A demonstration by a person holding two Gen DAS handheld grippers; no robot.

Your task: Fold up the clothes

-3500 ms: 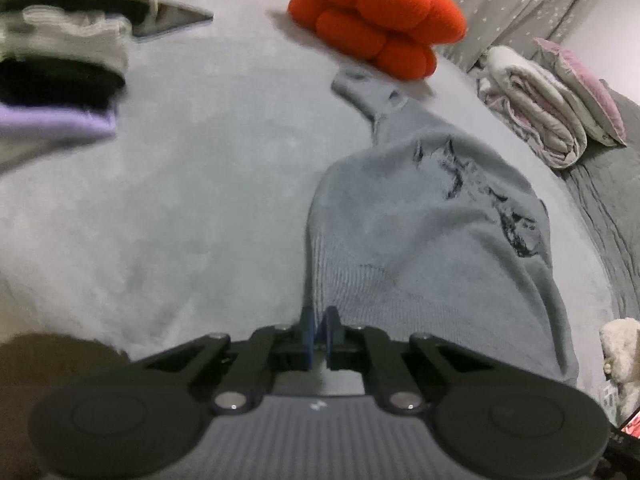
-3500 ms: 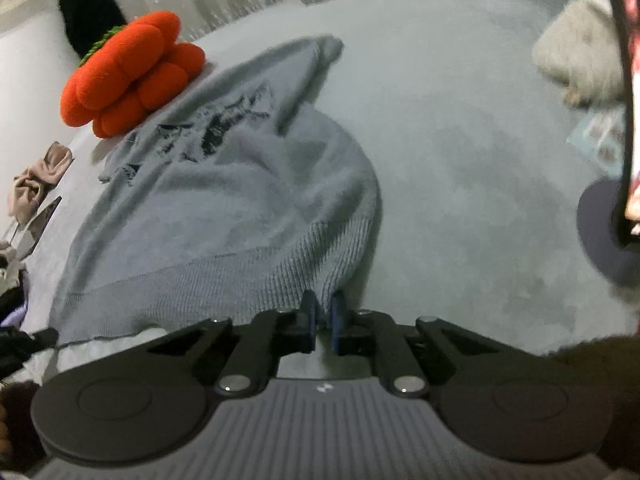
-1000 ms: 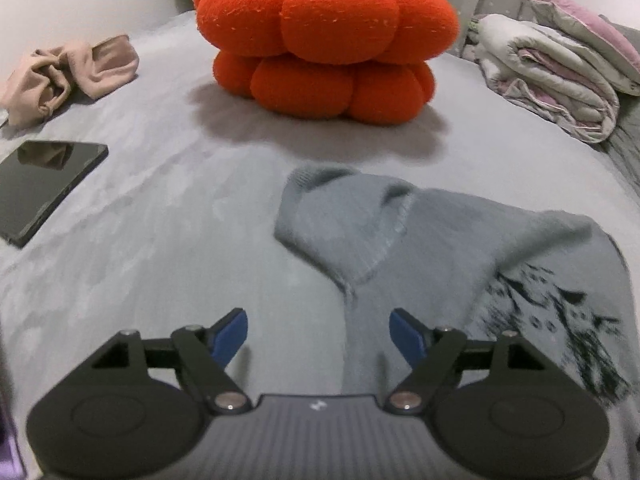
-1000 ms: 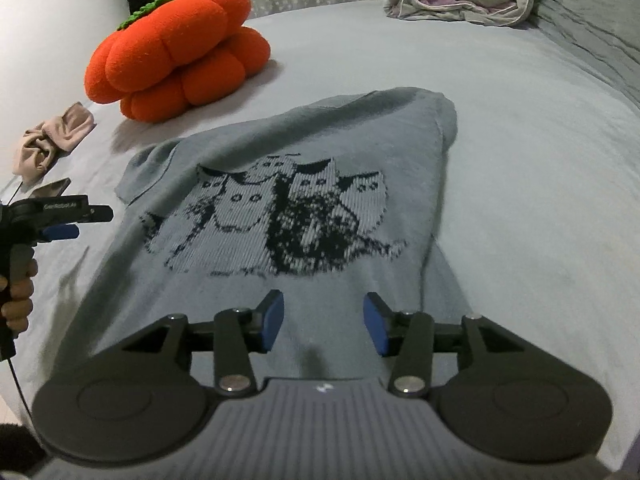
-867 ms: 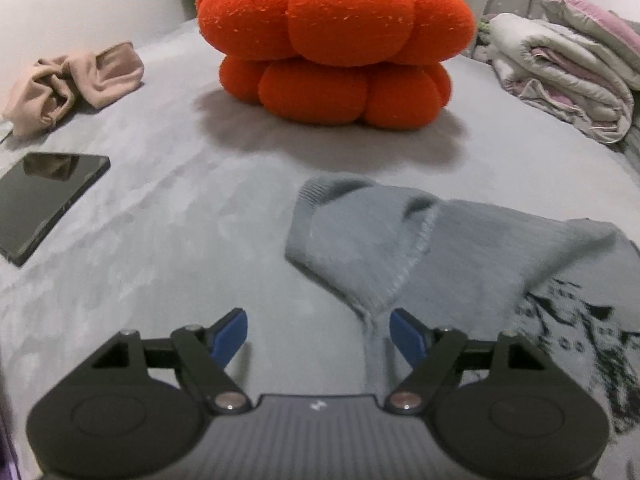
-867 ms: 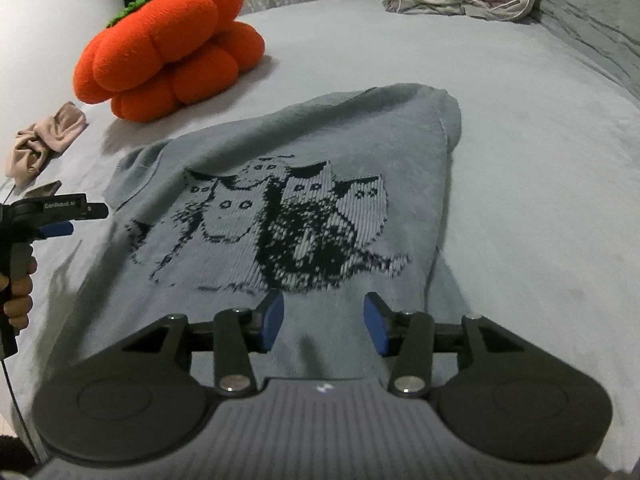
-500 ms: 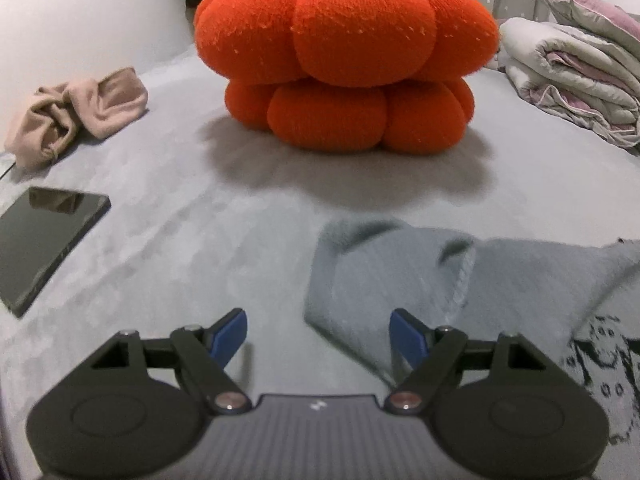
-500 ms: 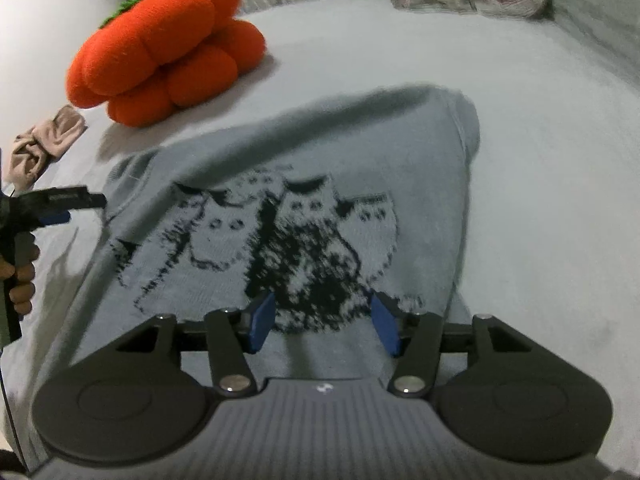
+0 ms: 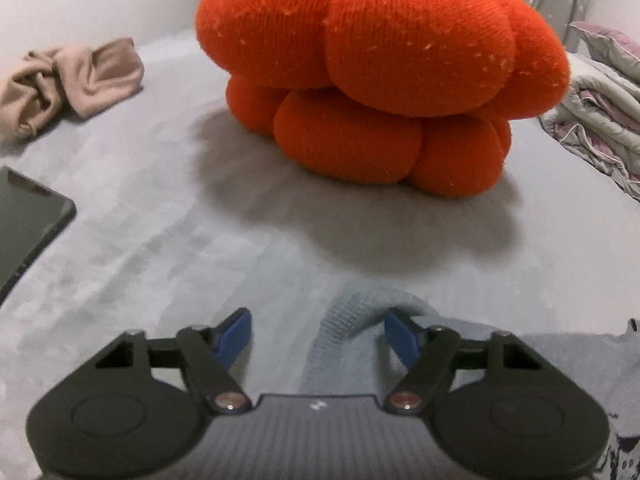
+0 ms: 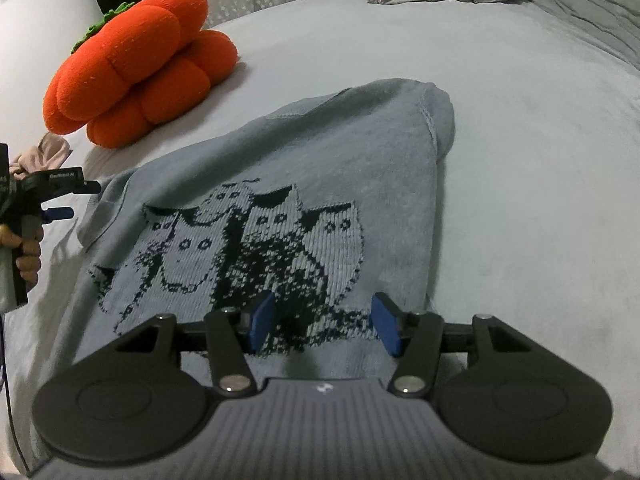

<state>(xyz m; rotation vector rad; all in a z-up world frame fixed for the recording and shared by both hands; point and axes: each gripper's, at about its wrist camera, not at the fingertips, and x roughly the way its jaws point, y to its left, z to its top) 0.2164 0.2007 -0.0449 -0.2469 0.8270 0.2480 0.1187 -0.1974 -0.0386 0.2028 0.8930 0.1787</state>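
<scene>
The grey sweater (image 10: 280, 184) lay flat on the bed (image 10: 520, 160), near the orange pumpkin cushion (image 9: 376, 72). The left gripper (image 9: 316, 334), jaws just narrowing yet unclenched around the sweater's far-left corner, risked pinching the bedcover too; the right gripper (image 10: 324, 322) hovered released above the cat pattern (image 10: 256, 256), holding nothing.

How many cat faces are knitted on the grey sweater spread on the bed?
4, in a row across the grey sweater: far left, second, third, far right. The right gripper covers the design's lower edge, so more could be hidden.
</scene>
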